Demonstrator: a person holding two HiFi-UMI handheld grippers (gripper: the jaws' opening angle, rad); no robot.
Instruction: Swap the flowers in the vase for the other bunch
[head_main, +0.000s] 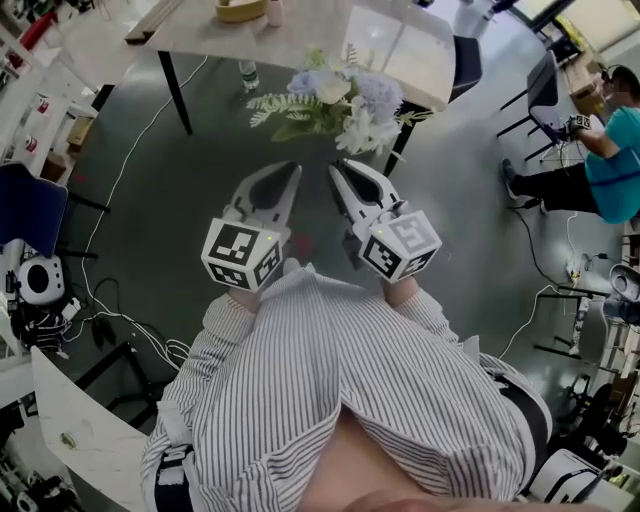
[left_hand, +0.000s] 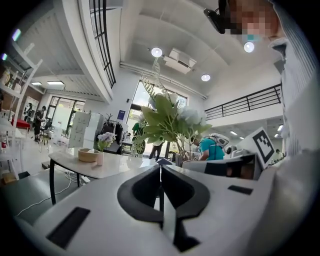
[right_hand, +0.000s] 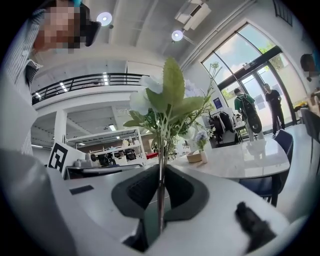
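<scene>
My right gripper (head_main: 337, 170) is shut on the stems of a bunch of white and pale blue flowers with green leaves (head_main: 335, 100). In the right gripper view the stems (right_hand: 161, 175) run up between the jaws to the blooms (right_hand: 167, 102). My left gripper (head_main: 293, 168) is held beside it, shut with nothing in it (left_hand: 160, 167). Ahead stands a white table (head_main: 300, 35). On it is a small vase with purple flowers (left_hand: 102, 149) next to a shallow bowl (left_hand: 87, 155). Both also show in the right gripper view: the vase (right_hand: 201, 146) and the bowl (right_hand: 194, 157).
A person in a teal shirt (head_main: 610, 140) sits at the right among chairs. Cables run over the dark floor at the left (head_main: 120, 170). A blue chair (head_main: 30, 205) stands at the left and a white bench (head_main: 70, 420) at the lower left. A bottle (head_main: 249, 75) stands under the table.
</scene>
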